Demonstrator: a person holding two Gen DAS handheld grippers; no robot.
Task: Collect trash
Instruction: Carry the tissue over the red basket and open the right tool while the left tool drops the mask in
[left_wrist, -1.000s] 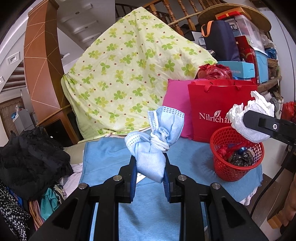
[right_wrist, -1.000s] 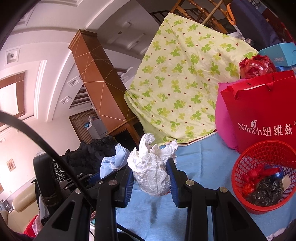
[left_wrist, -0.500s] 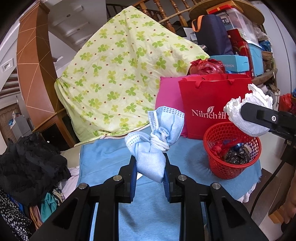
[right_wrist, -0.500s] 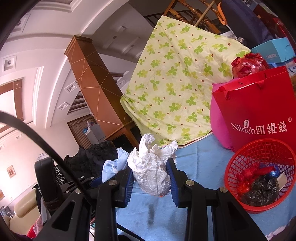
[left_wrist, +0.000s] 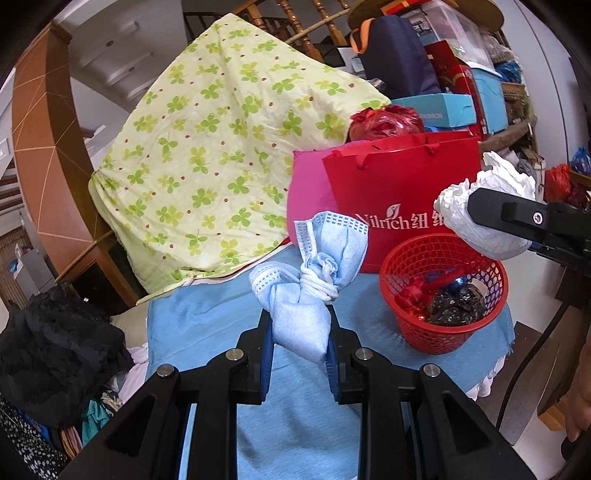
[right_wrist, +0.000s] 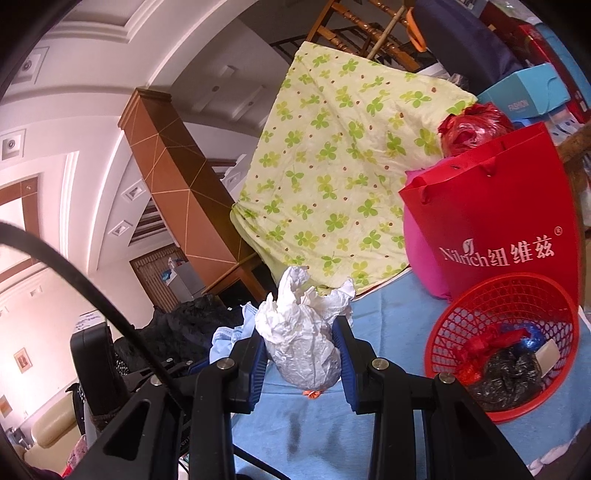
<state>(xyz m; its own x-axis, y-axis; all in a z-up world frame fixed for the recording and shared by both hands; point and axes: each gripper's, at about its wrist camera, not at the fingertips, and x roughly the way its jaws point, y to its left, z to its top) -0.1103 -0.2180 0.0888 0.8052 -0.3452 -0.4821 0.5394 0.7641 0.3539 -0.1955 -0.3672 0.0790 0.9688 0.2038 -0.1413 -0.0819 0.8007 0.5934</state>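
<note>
My left gripper (left_wrist: 300, 338) is shut on a knotted blue face mask (left_wrist: 314, 280), held above the blue tablecloth (left_wrist: 207, 332). My right gripper (right_wrist: 303, 356) is shut on a crumpled white paper ball (right_wrist: 304, 343). In the left wrist view that ball (left_wrist: 484, 221) and the right gripper's black finger (left_wrist: 517, 218) hang just above the far rim of the red mesh basket (left_wrist: 413, 332). The basket (right_wrist: 443, 350) stands at the right in the right wrist view and holds red, blue and black wrappers. The mask (right_wrist: 227, 338) shows left of the ball there.
A red paper bag (left_wrist: 399, 192) and a pink bag (left_wrist: 306, 192) stand right behind the basket. A green clover-print quilt (left_wrist: 221, 166) covers a heap at the back. Black clothes (left_wrist: 55, 350) lie left of the table. Boxes (left_wrist: 436, 110) are stacked at the back right.
Both grippers have moved toward the basket, which looks nearer and lower in both views. The paper ball now hangs over the basket's rim. Both grips are unchanged.
</note>
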